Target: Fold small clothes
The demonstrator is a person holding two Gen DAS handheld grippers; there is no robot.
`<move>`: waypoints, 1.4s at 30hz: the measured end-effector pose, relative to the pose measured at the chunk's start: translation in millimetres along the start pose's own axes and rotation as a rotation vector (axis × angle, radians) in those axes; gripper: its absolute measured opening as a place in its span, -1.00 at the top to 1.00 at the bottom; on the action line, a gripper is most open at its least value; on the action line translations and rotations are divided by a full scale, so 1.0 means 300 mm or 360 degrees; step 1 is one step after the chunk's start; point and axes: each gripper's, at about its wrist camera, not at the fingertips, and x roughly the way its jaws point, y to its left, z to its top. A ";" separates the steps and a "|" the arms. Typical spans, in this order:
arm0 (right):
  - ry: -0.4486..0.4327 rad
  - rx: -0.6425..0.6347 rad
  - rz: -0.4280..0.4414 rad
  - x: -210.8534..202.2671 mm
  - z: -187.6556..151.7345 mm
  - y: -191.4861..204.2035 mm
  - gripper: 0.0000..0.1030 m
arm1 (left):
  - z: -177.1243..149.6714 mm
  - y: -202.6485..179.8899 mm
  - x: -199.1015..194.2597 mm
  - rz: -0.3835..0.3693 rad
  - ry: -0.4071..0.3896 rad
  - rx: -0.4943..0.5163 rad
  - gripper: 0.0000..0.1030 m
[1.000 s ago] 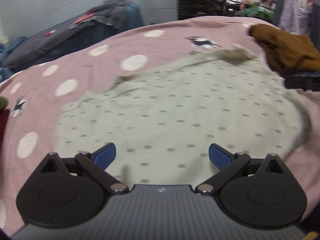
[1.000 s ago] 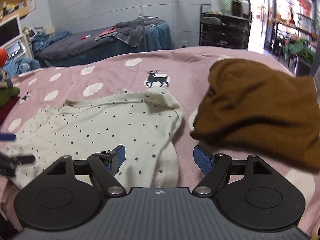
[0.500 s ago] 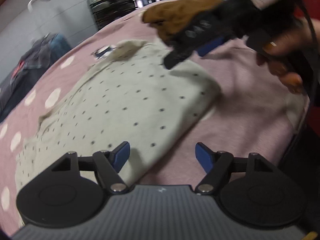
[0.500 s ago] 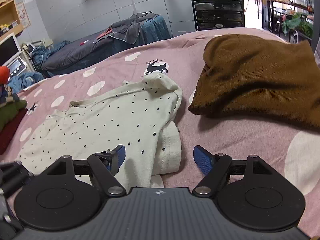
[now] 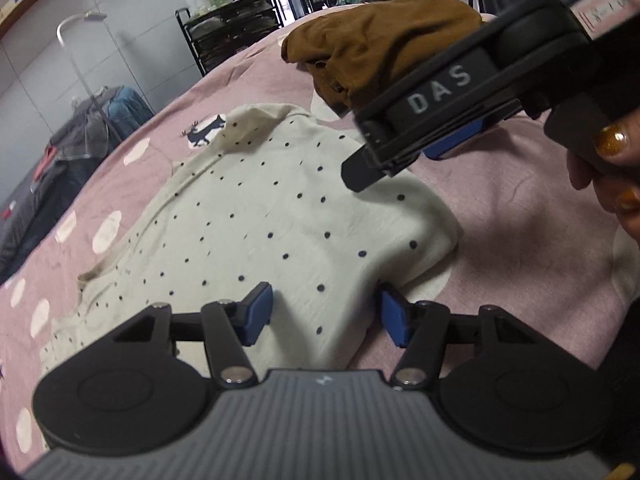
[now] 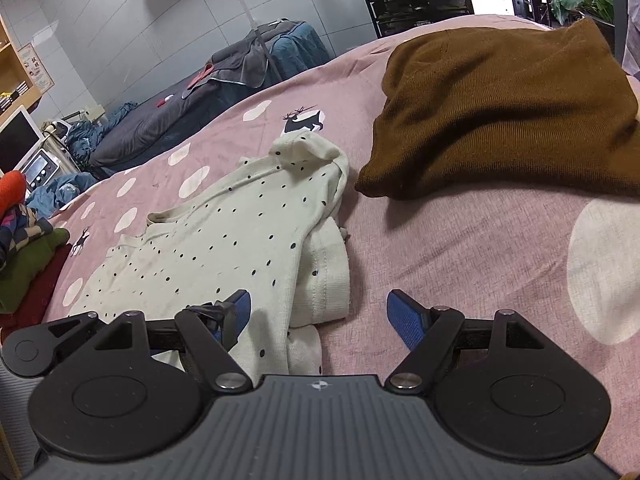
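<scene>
Both the left gripper (image 5: 324,314) and right gripper (image 6: 318,314), fingers spread wide and empty, have swung to the dotted shirt (image 5: 256,216)'s near hem beside the brown sweater (image 6: 500,112), likely readying a fold.

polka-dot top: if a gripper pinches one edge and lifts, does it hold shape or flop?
Likely flops: the polka-dot top is thin knit, already wrinkled and bunched at its far corner. Probably light, so it may drag across the pink bedsheet when pushed rather than slide flat.
</scene>
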 end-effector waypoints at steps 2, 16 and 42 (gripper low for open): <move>0.0002 -0.0005 0.0000 0.001 0.001 0.001 -1.00 | 0.009 -0.024 0.002 0.0036 -0.0012 0.0055 -0.07; 0.0066 0.0029 0.0086 0.031 0.016 0.002 -1.00 | 0.029 -0.036 0.025 0.0040 -0.0019 0.0080 0.08; 0.0135 -0.0024 0.0076 0.221 0.150 0.052 -1.00 | 0.046 0.023 0.060 -0.0084 -0.0011 -0.0104 0.15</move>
